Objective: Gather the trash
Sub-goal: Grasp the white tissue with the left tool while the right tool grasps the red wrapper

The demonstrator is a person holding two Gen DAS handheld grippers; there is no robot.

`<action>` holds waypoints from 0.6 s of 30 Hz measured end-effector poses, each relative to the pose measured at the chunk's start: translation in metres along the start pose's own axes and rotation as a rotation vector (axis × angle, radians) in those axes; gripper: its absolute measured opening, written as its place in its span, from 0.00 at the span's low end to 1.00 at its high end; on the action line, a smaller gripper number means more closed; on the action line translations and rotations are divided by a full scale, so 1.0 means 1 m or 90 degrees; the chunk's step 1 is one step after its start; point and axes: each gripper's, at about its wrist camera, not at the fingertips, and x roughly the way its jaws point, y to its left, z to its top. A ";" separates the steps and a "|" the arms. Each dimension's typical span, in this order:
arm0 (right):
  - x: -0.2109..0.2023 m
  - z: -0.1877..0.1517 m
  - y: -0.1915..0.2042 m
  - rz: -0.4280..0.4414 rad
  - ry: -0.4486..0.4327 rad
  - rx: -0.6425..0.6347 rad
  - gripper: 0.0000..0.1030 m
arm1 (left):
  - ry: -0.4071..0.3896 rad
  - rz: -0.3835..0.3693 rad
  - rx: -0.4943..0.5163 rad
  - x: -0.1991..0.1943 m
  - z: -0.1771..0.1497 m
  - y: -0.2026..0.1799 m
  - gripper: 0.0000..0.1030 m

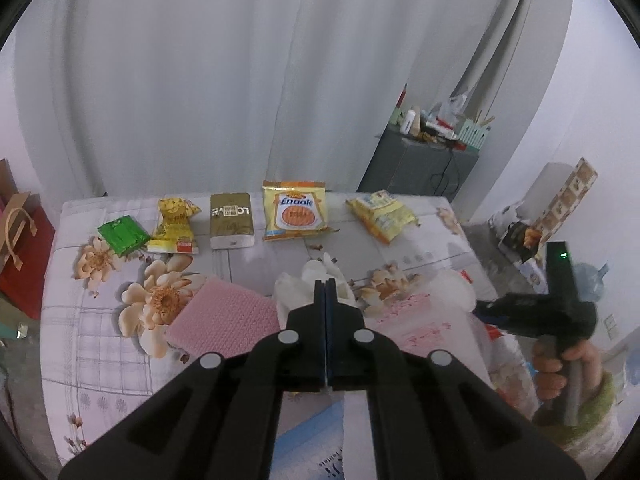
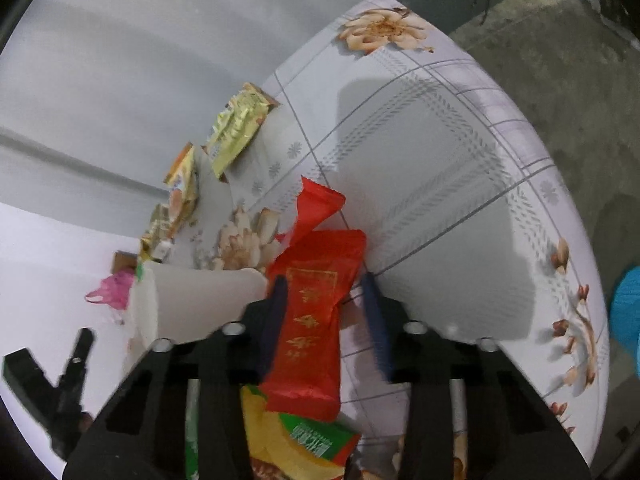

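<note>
The red wrapper (image 2: 316,320) lies on the floral worktop (image 2: 440,160) between the fingers of the right tongs (image 2: 326,300), its long axis running along them; pads seem not quite pressing. The left tongs (image 1: 326,286) are pressed together, empty

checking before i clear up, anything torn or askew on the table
The red wrapper between the right gripper's jaws is torn open at its far end, the flap sticking up crooked. The five packets along the far edge lie flat, in a row.

left gripper (image 1: 326,284) fingers together, right gripper (image 2: 326,292) (angled down) parted
</note>
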 end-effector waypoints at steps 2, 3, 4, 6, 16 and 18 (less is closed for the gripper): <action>0.000 -0.002 -0.003 0.005 0.000 0.006 0.09 | -0.009 -0.005 -0.003 -0.008 -0.002 0.001 0.00; -0.001 -0.003 -0.004 0.003 -0.003 0.006 0.08 | -0.017 -0.007 -0.005 -0.014 -0.002 0.001 0.00; -0.003 -0.003 -0.005 0.001 -0.007 0.007 0.08 | -0.022 -0.008 -0.006 -0.018 -0.003 0.002 0.00; -0.012 -0.007 -0.009 0.006 -0.017 0.010 0.07 | -0.031 -0.010 -0.010 -0.025 -0.003 0.004 0.00; -0.044 -0.028 -0.018 0.042 -0.060 0.029 0.04 | 0.046 -0.034 -0.072 0.009 0.008 0.018 0.20; -0.046 -0.032 -0.018 0.048 -0.067 0.037 0.04 | 0.059 -0.024 -0.061 0.021 0.012 0.013 0.20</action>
